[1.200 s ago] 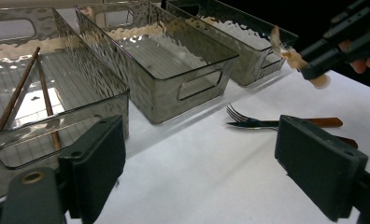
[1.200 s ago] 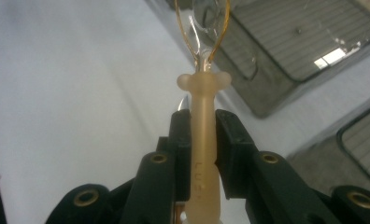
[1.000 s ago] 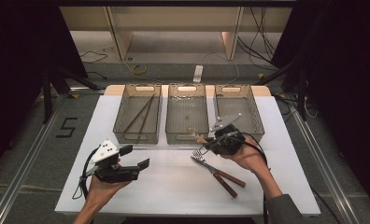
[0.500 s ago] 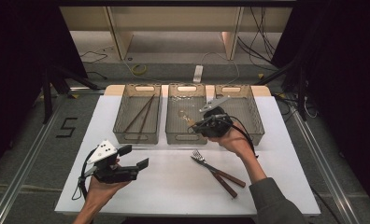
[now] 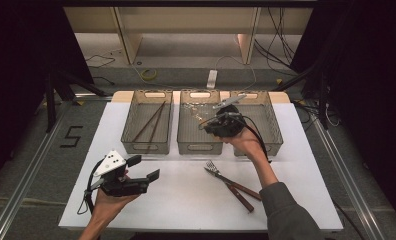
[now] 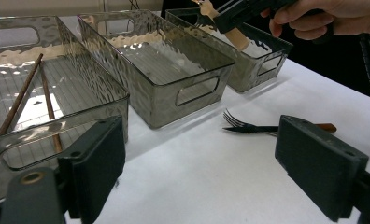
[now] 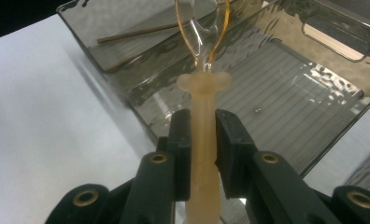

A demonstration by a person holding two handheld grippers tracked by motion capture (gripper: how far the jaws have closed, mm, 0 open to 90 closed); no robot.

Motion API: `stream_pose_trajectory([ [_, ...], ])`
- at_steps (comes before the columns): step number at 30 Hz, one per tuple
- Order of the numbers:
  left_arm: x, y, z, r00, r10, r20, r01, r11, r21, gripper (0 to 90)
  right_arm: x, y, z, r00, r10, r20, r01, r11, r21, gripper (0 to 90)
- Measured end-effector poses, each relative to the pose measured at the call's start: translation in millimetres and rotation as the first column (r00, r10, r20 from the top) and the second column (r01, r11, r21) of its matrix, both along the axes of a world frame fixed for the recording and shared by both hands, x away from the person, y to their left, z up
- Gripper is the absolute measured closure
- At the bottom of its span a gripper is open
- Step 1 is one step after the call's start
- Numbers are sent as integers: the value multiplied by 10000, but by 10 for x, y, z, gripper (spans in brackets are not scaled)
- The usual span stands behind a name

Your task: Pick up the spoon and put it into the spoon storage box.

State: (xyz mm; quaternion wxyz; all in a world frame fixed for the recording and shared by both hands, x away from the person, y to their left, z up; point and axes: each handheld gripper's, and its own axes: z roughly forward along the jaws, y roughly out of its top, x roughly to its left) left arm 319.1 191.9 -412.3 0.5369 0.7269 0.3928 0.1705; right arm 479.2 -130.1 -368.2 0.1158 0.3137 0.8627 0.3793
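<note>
The middle bin (image 5: 200, 131) is lying just beneath the right gripper (image 7: 203, 126), whose jaws are clamping a pale-handled utensil (image 7: 202, 140). The left gripper (image 5: 143, 167) is resting well apart, jaws spread, nothing between them.

the table top (image 5: 186, 200) is plain white. three bins (image 5: 200, 129) at about twelve o'clock are smoky grey, see-through, with a rippled, hammered pattern on the walls and fine ribs on the floor. the chopsticks (image 5: 148, 121) in the bin at eleven o'clock are brown. the spoon (image 7: 202, 116) has a pale cream handle and a clear bowl edged in amber. both grippers (image 5: 128, 176) are black; the left carries a light grey plate with dark dots. the fork (image 5: 225, 178) at four o'clock is silver with a reddish-brown handle.
</note>
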Motion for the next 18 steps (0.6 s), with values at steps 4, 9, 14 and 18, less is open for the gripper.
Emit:
stream_pose_trajectory([
  [4,0,-7,-2,10000,-27,-26,27,10000,13,157,67,15,14,9997,-248,4,248,9997,-22,775],
  [9,1,-7,-2,10000,-25,-22,25,10000,23,157,163,35,14,9986,-526,-63,526,9986,5,774],
  [14,-3,-4,0,10000,4,25,-4,10000,31,157,234,78,2,9975,-695,-96,695,9976,-30,774],
  [18,-3,-3,1,10000,-7,43,7,10000,42,157,282,111,-8,9968,-779,-164,778,9969,-98,774],
])
